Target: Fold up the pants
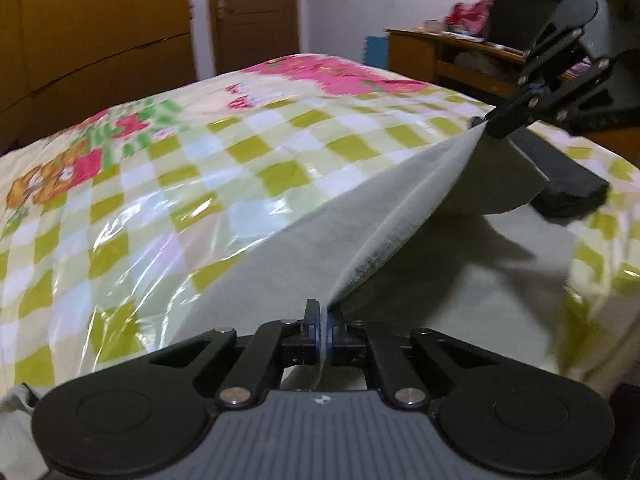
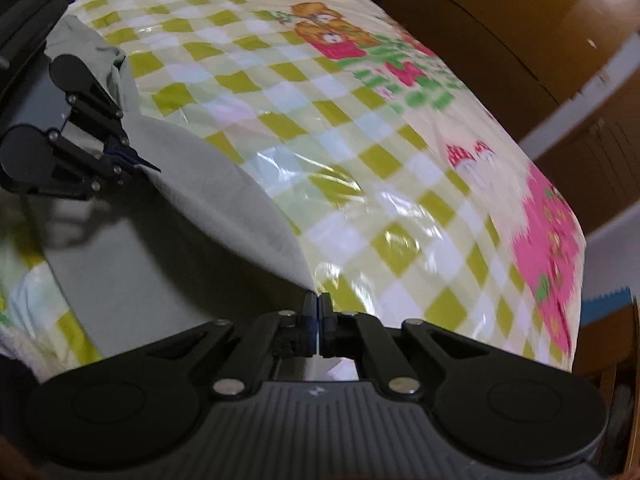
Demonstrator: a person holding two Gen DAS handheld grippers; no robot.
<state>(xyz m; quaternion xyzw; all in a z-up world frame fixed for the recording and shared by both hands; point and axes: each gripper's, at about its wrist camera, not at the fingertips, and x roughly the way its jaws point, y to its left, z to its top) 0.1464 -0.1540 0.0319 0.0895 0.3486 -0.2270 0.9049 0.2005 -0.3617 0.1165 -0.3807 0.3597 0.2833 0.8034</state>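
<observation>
Pale grey-green cloth pants (image 1: 304, 248) lifted off the glossy green-checked plastic bed cover (image 1: 132, 184). Left gripper (image 1: 325, 320) and right gripper (image 2: 317, 312), 2 in all, each clamped tight on the raised pants edge. Lower pants layer lies flat on the cover beneath.

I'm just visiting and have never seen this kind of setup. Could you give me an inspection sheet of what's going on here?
Surface: bed under a glossy checked cartoon-print cover.
Job's things: pale grey-green pants, one edge lifted taut between both grippers, the rest lying flat.
Clutter: dark flat object on the bed beyond the pants; cannot tell what it is.
Grippers: left gripper shut on the pants edge; right gripper likewise.
Cables: nothing seen.
Surroundings: wooden wardrobe, door, cluttered desk.
</observation>
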